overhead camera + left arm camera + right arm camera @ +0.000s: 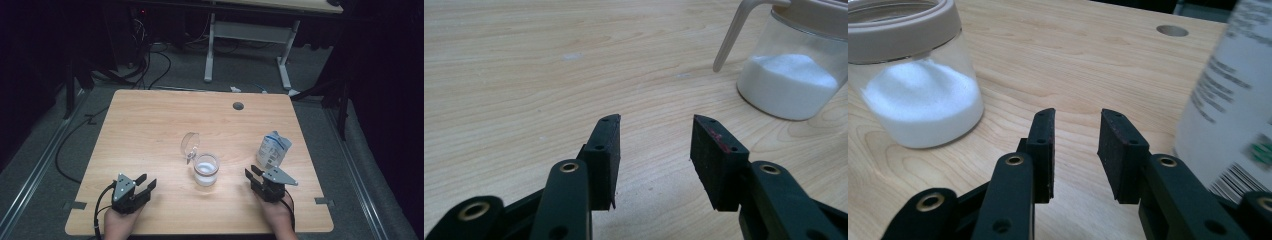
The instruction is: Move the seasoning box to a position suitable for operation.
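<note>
At worktop (150, 125) centre: clear jar (206, 170), white powder in bottom part, lid (190, 145) flipped open and standing up at far rim. White-blue bag (273, 149) upright to right of jar, well apart. Right tongs (256, 176) near front edge, just in front of bag, jaws parted with nothing between. Left tongs (145, 182) at front left, aimed toward jar, jaws parted, gap bare. Round hole (238, 105) near far edge of worktop.

Bag (1228, 100) blurred, cut off at right edge; print unreadable.
</note>
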